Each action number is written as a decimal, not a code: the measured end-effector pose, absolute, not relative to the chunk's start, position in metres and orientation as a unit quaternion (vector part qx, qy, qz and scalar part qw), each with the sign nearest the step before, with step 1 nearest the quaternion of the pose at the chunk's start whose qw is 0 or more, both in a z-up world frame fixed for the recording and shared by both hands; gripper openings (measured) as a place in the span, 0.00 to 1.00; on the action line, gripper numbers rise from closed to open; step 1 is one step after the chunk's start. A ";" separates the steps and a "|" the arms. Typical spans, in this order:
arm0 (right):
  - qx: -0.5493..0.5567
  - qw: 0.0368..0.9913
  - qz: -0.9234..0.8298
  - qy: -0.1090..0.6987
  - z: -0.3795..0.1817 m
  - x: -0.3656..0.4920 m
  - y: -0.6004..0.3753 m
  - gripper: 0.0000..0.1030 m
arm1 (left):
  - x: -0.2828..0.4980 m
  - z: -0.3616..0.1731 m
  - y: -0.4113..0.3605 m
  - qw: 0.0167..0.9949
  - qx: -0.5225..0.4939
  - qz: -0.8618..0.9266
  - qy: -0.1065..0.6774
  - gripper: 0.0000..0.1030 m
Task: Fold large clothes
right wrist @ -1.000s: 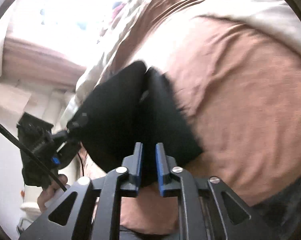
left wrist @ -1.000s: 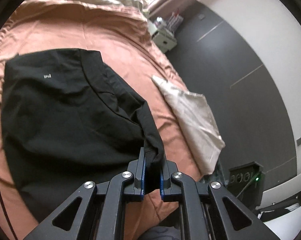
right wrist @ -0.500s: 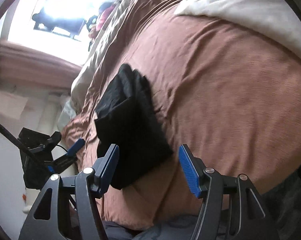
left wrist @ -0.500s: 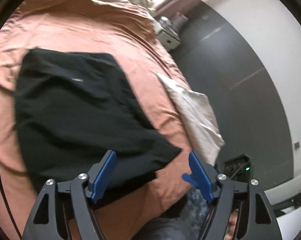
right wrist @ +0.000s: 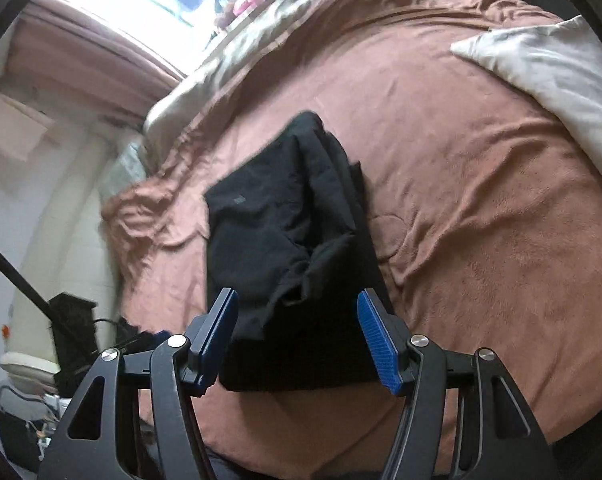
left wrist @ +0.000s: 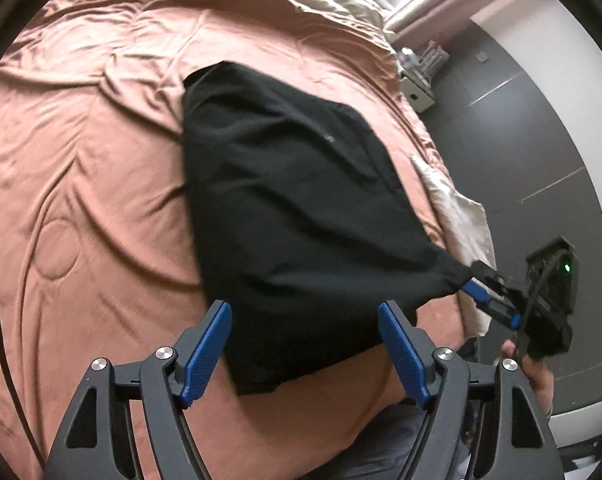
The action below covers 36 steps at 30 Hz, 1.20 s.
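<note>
Lying folded on bedspread (left wrist: 81, 168), black garment (left wrist: 285, 208), near edge hidden behind left gripper (left wrist: 305, 344) agape, right gripper (right wrist: 297, 340) closing, empty.

Through the left wrist camera I see my left tool (left wrist: 305, 344) with its blue pads wide apart, holding nothing. Between and beyond them lies the folded black garment (left wrist: 293, 208) on the brown bed cover (left wrist: 81, 168). At the right, my right tool (left wrist: 487, 294) is at the corner of the garment; whether it pinches the cloth I cannot tell. A pale cloth (left wrist: 461, 216) lies beside the garment at the bed's edge.
</note>
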State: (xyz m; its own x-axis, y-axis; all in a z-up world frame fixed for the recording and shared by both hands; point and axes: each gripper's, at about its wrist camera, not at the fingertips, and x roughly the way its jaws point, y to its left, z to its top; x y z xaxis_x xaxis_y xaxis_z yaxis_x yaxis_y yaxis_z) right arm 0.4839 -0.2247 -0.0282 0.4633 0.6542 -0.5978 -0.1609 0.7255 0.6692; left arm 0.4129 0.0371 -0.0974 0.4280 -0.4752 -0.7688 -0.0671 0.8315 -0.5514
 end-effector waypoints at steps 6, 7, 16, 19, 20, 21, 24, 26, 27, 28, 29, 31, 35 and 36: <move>0.265 0.801 0.252 0.475 -0.051 0.492 -0.216 0.10 | 0.400 -0.102 0.046 0.801 -0.264 -0.122 0.523 0.75; 0.269 0.798 0.256 0.475 -0.052 0.489 -0.216 0.09 | 0.399 -0.103 0.047 0.801 -0.265 -0.120 0.524 0.75; 0.273 0.780 0.291 0.483 -0.076 0.463 -0.212 0.07 | 0.396 -0.104 0.052 0.800 -0.269 -0.116 0.524 0.75; 0.275 0.778 0.279 0.490 -0.096 0.465 -0.212 0.07 | 0.396 -0.107 0.052 0.798 -0.263 -0.114 0.530 0.75; 0.283 0.775 0.275 0.494 -0.103 0.466 -0.213 0.07 | 0.397 -0.109 0.052 0.797 -0.261 -0.113 0.533 0.75; 0.286 0.774 0.270 0.497 -0.110 0.469 -0.214 0.06 | 0.396 -0.110 0.053 0.796 -0.257 -0.111 0.536 0.75; 0.287 0.776 0.253 0.501 -0.127 0.472 -0.216 0.06 | 0.394 -0.109 0.058 0.797 -0.253 -0.105 0.538 0.75; 0.292 0.779 0.249 0.496 -0.129 0.474 -0.220 0.06 | 0.391 -0.106 0.062 0.800 -0.252 -0.098 0.536 0.75; 0.292 0.782 0.246 0.493 -0.127 0.474 -0.222 0.06 | 0.387 -0.102 0.064 0.801 -0.253 -0.092 0.535 0.75; 0.291 0.785 0.245 0.490 -0.126 0.473 -0.223 0.06 | 0.384 -0.100 0.065 0.802 -0.254 -0.088 0.533 0.75; 0.290 0.788 0.243 0.486 -0.123 0.471 -0.224 0.06 | 0.380 -0.096 0.065 0.804 -0.253 -0.085 0.531 0.75; 0.280 0.796 0.242 0.478 -0.119 0.466 -0.225 0.06 | 0.370 -0.088 0.065 0.809 -0.247 -0.077 0.528 0.75; 0.293 0.794 0.251 0.470 -0.118 0.456 -0.232 0.07 | 0.364 -0.076 0.063 0.811 -0.241 -0.071 0.528 0.75; 0.299 0.790 0.260 0.468 -0.117 0.454 -0.234 0.07 | 0.364 -0.074 0.062 0.812 -0.238 -0.070 0.528 0.75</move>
